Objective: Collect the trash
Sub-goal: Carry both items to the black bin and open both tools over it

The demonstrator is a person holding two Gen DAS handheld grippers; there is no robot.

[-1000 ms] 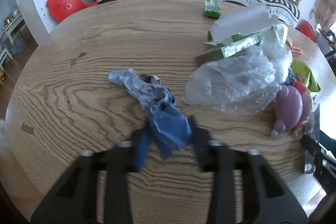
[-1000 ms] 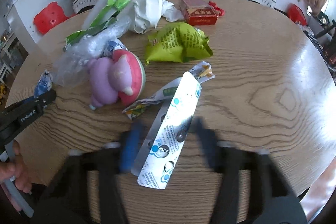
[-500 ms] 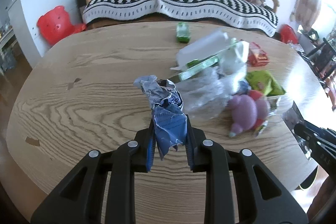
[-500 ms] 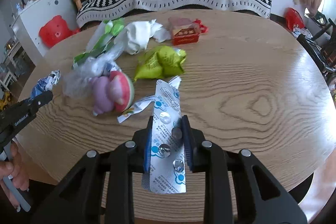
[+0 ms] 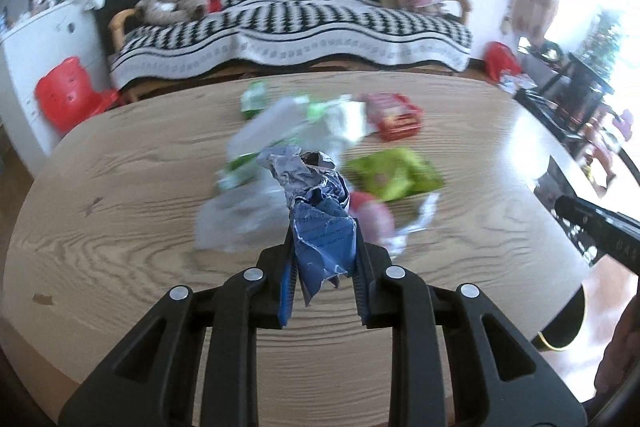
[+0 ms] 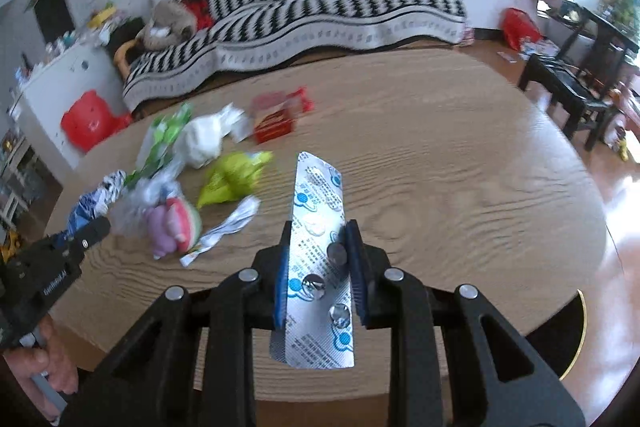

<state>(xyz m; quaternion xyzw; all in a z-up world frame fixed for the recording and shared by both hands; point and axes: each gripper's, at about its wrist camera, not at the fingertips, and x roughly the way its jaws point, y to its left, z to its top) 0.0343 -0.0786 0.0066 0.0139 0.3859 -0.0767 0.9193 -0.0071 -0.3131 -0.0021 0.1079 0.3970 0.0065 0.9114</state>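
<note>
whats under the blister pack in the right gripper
Only bare wooden table, and the blister pack is held up off it. The patch of table directly behind the pack is covered, so anything lying there cannot be seen.

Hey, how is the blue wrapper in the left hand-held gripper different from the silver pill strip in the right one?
The blue wrapper is crumpled and bunched; the pill strip is flat and stiff. The wrapper is blue and grey with torn edges; the strip is silver foil with blue print and round blisters. The wrapper flops irregularly; the strip stands straight, sticking out past both ends of the jaws. Both are pinched in a hand-held gripper, left and right, above the wooden table.
</note>
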